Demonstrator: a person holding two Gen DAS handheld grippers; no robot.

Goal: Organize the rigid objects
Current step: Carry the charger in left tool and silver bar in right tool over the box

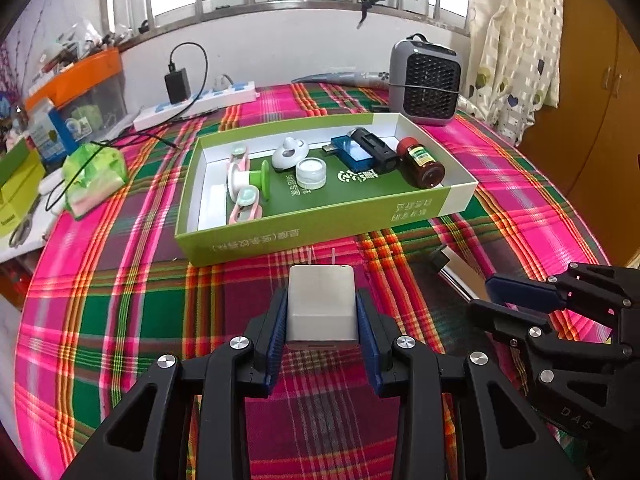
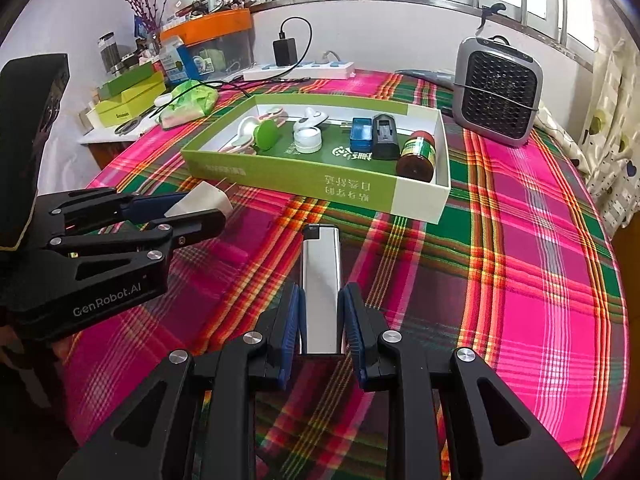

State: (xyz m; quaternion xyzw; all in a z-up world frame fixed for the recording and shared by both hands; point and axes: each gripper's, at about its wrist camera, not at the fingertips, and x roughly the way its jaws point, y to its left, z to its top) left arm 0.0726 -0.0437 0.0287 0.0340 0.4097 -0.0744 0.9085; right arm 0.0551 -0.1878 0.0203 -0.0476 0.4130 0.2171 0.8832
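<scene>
Between left tool (image 1: 322, 312) pads: white charger (image 1: 321, 304).

You had bare plaid cloth (image 2: 520, 280) open ahead of both claws. The green box (image 1: 280, 236) blocked the way beyond, its middle floor free between a white jar (image 1: 311, 173) and brown bottle (image 1: 424, 163).
</scene>
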